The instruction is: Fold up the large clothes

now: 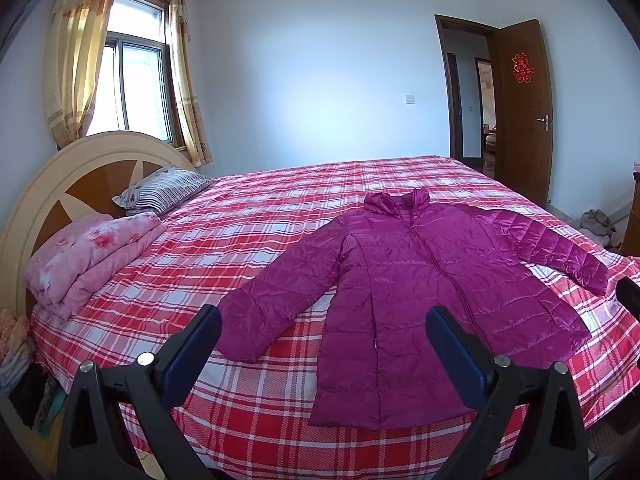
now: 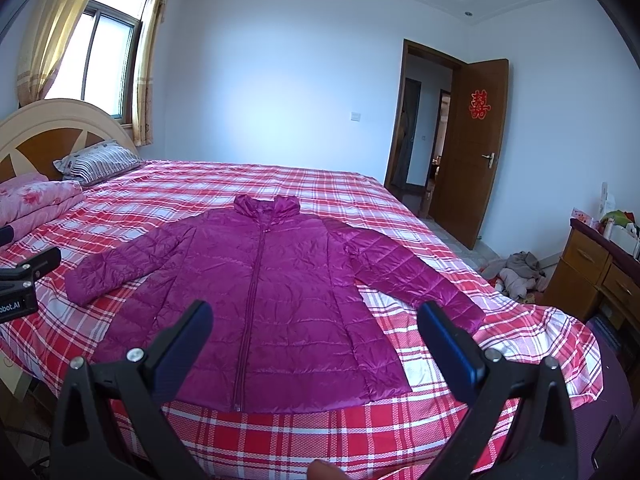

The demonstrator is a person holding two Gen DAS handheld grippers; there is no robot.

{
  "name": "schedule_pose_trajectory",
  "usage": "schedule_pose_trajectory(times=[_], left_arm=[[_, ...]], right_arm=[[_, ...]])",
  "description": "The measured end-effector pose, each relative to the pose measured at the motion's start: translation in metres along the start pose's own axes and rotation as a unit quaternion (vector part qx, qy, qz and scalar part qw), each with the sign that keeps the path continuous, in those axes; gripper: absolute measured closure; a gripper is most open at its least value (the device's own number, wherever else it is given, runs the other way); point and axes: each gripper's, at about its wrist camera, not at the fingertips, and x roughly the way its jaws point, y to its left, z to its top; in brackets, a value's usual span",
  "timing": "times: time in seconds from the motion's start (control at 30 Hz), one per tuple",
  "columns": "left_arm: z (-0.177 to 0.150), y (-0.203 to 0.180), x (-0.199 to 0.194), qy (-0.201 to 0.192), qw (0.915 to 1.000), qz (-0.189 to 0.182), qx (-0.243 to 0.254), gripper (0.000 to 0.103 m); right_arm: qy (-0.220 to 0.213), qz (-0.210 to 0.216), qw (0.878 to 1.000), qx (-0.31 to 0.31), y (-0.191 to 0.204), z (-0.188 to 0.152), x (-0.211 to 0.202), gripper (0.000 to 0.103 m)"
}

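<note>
Jaws of both grippers gape wide above jacket (image 1: 420, 280), empty.

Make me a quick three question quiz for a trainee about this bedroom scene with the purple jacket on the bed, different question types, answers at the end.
1. True or false: the purple jacket lies flat on the plaid bedsheet with both sleeves spread out and the zip closed.
2. Multiple choice: the left gripper and right gripper are A) both shut on a sleeve, B) both open and holding nothing, C) one open, one shut on the collar.
3. Fill in: near the headboard, a striped pillow sits beside a folded pink floral ____.

Key
1. True.
2. B.
3. Quilt.
</note>
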Motion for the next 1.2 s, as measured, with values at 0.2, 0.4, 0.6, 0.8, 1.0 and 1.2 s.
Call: schedule_pose_trajectory(times=[0.2,0.4,0.6,0.8,1.0,1.2], left_arm=[[-0.0001,0.0004,-0.0003,0.000,1.0000,0.001,0.000,0.001],[-0.0006,0.0012,0.0001,0.002,1.0000,0.000,0.000,0.001],[-0.0014,0.0008,0.0005,0.002,1.0000,0.001,0.001,0.001],[-0.0017,0.0012,0.0017,0.003,1.0000,0.000,0.001,0.001],[-0.0028,-0.0001,0.0016,0.004,1.0000,0.000,0.001,0.001],[-0.0039,-0.0005,0.0022,0.005,1.0000,0.001,0.002,0.001]], right_arm=[[0.002,0.003,1.000,-0.001,0.0021,-0.0010,0.0004,0.000],[0.004,0.006,1.000,-0.001,0.0024,-0.0010,0.0005,0.000],[0.005,0.007,1.000,-0.001,0.0037,-0.0014,0.0007,0.000],[0.006,0.009,1.000,-0.001,0.0042,-0.0015,0.0010,0.000],[0.007,0.009,1.000,-0.001,0.0040,-0.0021,0.0014,0.000],[0.009,0.013,1.000,-0.001,0.0060,-0.0030,0.0016,0.000]])
